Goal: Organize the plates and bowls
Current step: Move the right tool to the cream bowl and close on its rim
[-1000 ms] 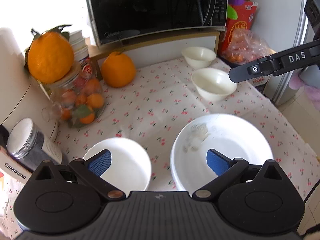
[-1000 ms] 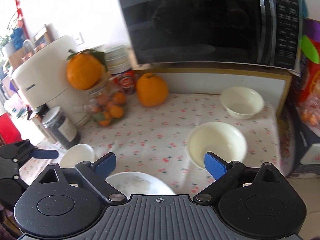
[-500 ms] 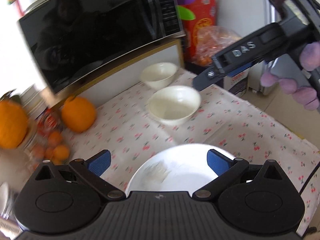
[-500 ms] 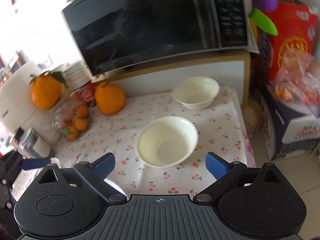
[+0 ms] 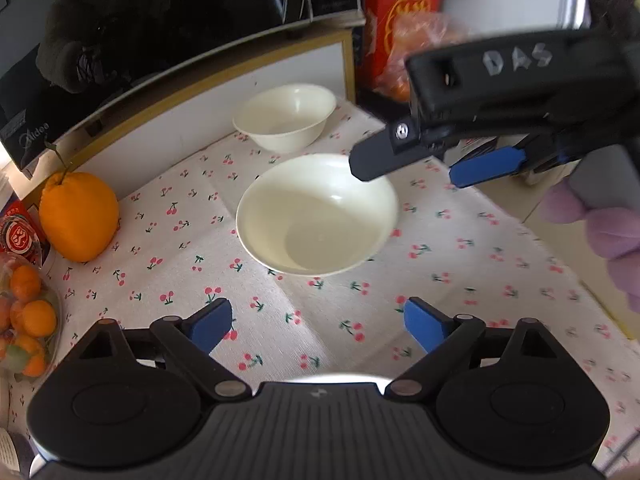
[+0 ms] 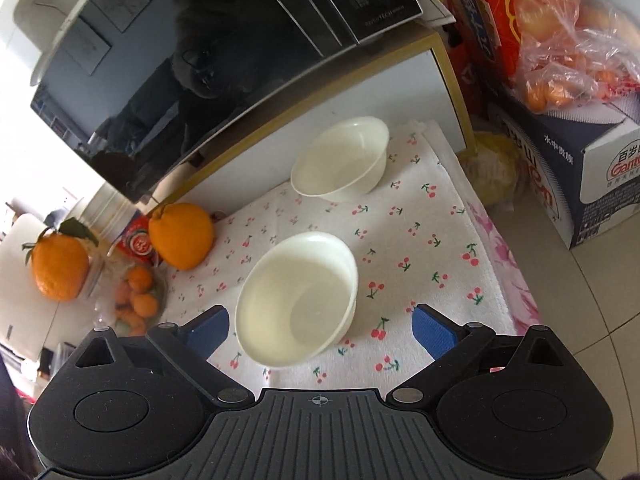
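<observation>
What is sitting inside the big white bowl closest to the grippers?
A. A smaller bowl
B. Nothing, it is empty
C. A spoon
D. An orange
B: the near bowl shows only its bare white inside in both wrist views, while the big orange sits apart on the cherry-print cloth and the other bowl stands separately farther back.

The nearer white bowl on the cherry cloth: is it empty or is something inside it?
Empty. The nearer white bowl stands upright, and both wrist views show its bare, glossy inside down to the bottom.
</observation>
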### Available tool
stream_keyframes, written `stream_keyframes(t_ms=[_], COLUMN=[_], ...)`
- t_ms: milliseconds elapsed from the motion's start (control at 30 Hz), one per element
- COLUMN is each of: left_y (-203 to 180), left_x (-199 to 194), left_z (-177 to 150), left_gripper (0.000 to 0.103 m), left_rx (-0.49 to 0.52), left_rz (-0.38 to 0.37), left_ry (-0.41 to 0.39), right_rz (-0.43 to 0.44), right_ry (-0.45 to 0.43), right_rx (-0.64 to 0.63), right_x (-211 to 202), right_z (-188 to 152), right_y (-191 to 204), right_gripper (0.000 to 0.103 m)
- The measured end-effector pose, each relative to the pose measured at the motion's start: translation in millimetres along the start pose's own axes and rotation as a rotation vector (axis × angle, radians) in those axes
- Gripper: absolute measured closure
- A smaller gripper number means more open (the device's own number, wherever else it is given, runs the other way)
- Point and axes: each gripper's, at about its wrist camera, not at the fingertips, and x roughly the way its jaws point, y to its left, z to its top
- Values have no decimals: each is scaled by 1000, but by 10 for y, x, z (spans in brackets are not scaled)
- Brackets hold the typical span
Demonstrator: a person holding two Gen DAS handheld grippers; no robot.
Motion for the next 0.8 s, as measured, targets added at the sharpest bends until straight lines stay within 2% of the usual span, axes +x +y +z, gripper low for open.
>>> stream_keyframes(t_ms=[100,367,567,667,733,800], left_y=[19,25,22,45,61,64], left_x=[121,251,341,382,414,424], left_z=[32,89,125,129,144,151], left_gripper=[13,13,14,15,18,20], left_rx=[-12,-3,33,25,25,29], left_rz=[-12,-37,-43,-45,-48,-50], left_ry=[39,41,53,57,60,59], right_rz=[14,23,12,2,-2,-8], right_ry=[8,37,60,65,68,68], right_rx=[22,111,115,123,130,133], right_x=[84,338,515,574,605,627], right_z=[38,98,107,109,114,120], right_y=[2,-66,-67,-78,-91,-104], right_gripper=[5,10,28,40,52,59])
